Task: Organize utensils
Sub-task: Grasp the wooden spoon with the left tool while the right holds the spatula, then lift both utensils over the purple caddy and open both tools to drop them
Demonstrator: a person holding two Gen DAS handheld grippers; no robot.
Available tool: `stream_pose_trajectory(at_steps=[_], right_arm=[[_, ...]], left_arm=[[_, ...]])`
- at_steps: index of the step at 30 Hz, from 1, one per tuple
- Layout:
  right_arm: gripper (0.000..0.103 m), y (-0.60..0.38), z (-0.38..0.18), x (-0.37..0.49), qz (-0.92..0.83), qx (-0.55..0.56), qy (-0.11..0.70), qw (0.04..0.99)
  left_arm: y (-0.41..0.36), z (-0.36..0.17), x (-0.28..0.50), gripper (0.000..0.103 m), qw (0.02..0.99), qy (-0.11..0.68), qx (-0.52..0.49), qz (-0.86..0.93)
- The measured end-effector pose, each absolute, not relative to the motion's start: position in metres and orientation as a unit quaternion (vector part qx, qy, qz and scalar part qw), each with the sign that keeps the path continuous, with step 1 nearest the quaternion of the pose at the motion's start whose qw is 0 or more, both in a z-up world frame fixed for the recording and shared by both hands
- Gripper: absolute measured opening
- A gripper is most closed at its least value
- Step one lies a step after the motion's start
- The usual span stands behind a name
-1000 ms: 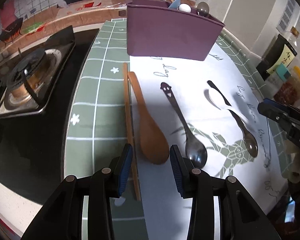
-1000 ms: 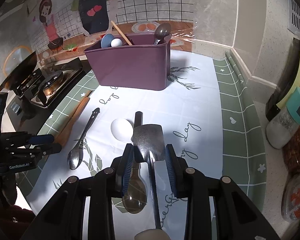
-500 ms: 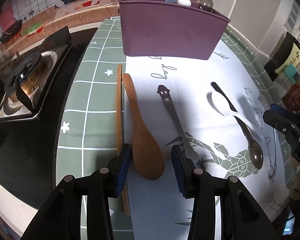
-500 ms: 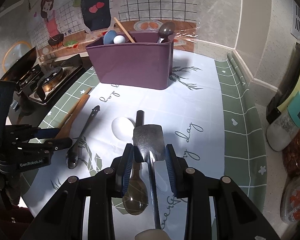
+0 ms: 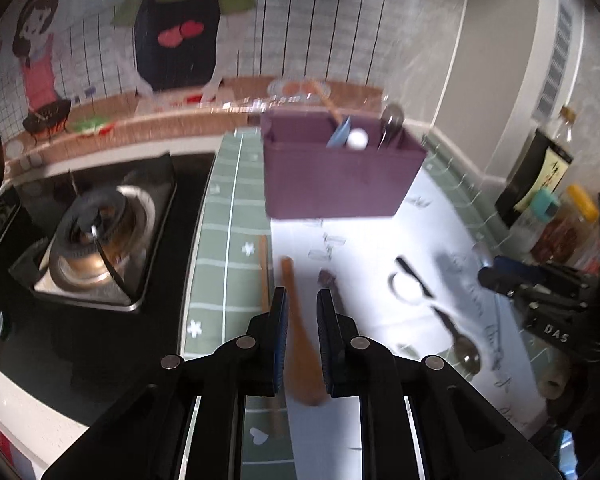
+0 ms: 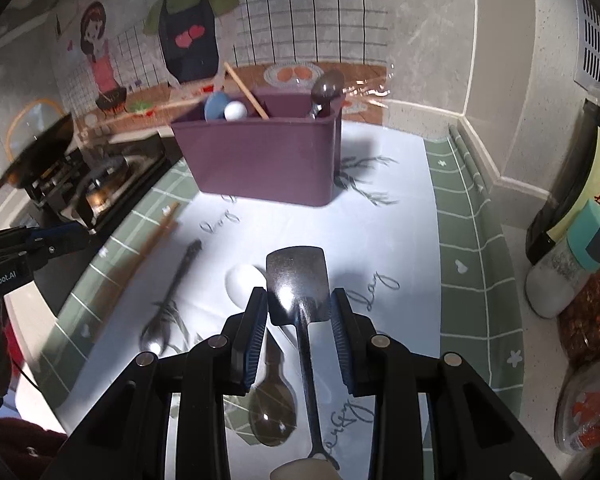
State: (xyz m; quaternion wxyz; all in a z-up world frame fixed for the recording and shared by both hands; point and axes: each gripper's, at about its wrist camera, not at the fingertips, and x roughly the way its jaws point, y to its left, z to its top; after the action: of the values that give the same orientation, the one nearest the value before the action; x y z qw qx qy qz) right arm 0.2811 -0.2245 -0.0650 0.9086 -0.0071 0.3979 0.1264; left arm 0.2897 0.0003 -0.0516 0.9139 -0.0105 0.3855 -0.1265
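My left gripper point(image 5: 302, 304) is shut on the brown wooden spoon point(image 5: 300, 340), which is lifted off the mat, handle pointing away. My right gripper point(image 6: 299, 306) is shut on a metal spatula point(image 6: 298, 282), blade pointing forward above the mat. The purple utensil holder point(image 5: 336, 176) stands at the back and holds spoons and a chopstick; it also shows in the right wrist view point(image 6: 266, 158). A white spoon point(image 6: 244, 282), a dark-handled metal spoon point(image 6: 168, 300), another metal spoon point(image 6: 272, 404) and a wooden chopstick point(image 6: 152, 240) lie on the mat.
A gas stove point(image 5: 96, 232) sits to the left with a pan point(image 6: 36, 152) on it. Bottles and spice jars point(image 6: 572, 256) stand at the right by the wall. The white and green mat point(image 6: 476, 264) covers the counter.
My left gripper has closed on the wooden spoon and lifted it, and its view has tilted up toward the wall. My right gripper has kept hold of the spatula.
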Motion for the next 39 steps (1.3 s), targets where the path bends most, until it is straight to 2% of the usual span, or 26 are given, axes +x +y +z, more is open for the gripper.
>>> stream_pose_trajectory(at_steps=[6,11,17,22,34,36,38,39], right_arm=[[0.029,-0.227,-0.063,0.284,0.118,-0.013,0.396,0.910],[0.029,-0.233,-0.069,0.288,0.107,-0.015,0.410,0.906],[0.029,-0.224,-0.071,0.288,0.109,-0.026,0.410,0.905],[0.029,-0.218,-0.070,0.284,0.116,-0.030,0.404,0.907],[0.029,-0.235,-0.071,0.282,0.101,-0.007,0.401,0.910],[0.029,-0.236,-0.069,0.282,0.101,-0.003,0.397,0.912],[0.029,-0.236,-0.066,0.281,0.102,0.000,0.393,0.914],[0.029,-0.235,-0.064,0.281,0.102,-0.001,0.391,0.915]], left_arm=[[0.011,-0.049,0.292,0.014,0.908,0.397,-0.019,-0.134],[0.015,-0.081,0.300,0.015,0.871,0.455,-0.077,-0.171],[-0.004,-0.111,0.348,0.018,0.850,0.498,-0.087,-0.146],[-0.028,-0.128,0.374,0.026,0.847,0.516,-0.044,-0.118],[-0.048,-0.133,0.387,0.027,0.853,0.519,0.005,-0.063],[-0.046,-0.132,0.389,0.026,0.851,0.520,0.000,-0.070],[-0.037,-0.131,0.384,0.012,0.848,0.521,-0.039,-0.094],[-0.032,-0.130,0.381,0.012,0.846,0.519,-0.058,-0.103]])
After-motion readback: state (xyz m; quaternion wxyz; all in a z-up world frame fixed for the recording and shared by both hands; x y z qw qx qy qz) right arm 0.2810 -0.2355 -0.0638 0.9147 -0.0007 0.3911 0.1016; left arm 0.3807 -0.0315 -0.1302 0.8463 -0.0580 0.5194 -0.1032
